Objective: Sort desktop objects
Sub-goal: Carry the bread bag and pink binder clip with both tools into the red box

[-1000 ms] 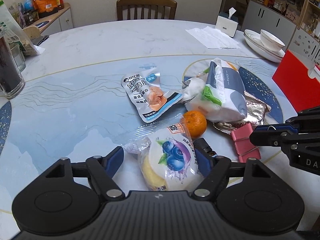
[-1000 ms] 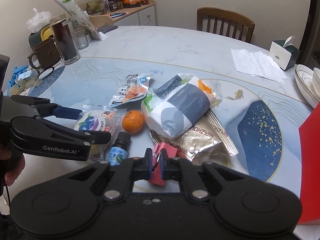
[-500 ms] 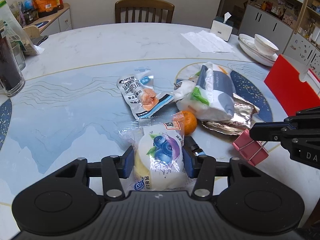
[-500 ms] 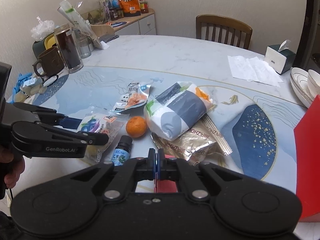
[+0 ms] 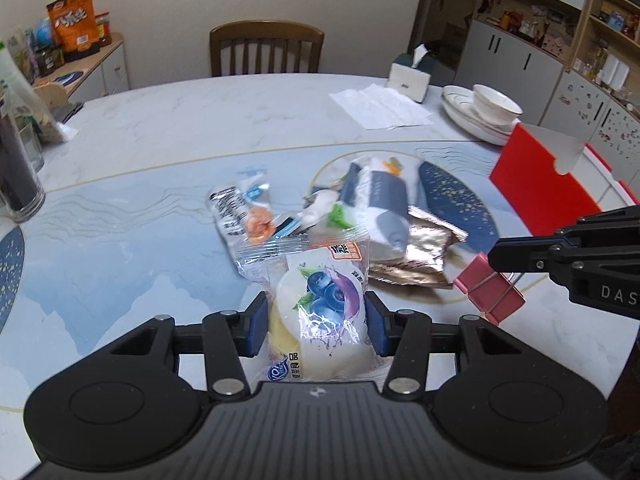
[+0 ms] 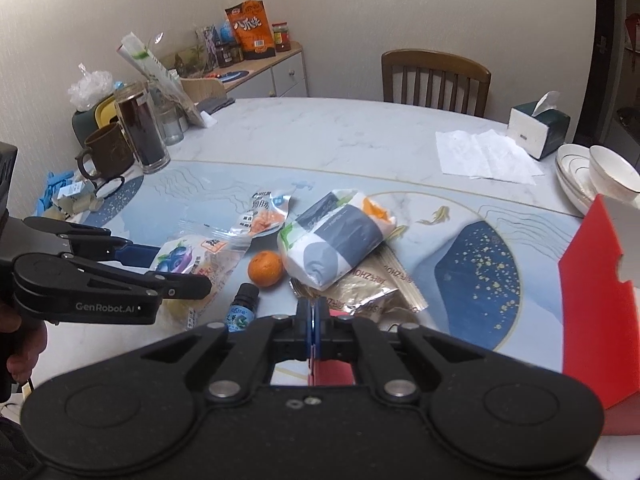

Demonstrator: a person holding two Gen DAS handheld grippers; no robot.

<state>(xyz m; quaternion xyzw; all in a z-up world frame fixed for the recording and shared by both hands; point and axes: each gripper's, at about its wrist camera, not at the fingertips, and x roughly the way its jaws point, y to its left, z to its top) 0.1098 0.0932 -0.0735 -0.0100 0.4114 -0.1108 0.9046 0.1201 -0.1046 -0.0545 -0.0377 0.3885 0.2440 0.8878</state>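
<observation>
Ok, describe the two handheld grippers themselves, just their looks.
Both are matte black plastic with silver pivot screws and blue finger pads. The left gripper reads "GenRobot.AI" in white on its side; the right gripper shows white letters "DAS". A dark cable hangs below the hand.

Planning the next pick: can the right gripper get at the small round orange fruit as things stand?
Probably not yet: the right gripper is shut on a pink binder clip. The orange fruit itself lies uncovered on the table.

4 snack pkts [image 6: 335, 238], 1 orange [image 6: 265, 269]
</observation>
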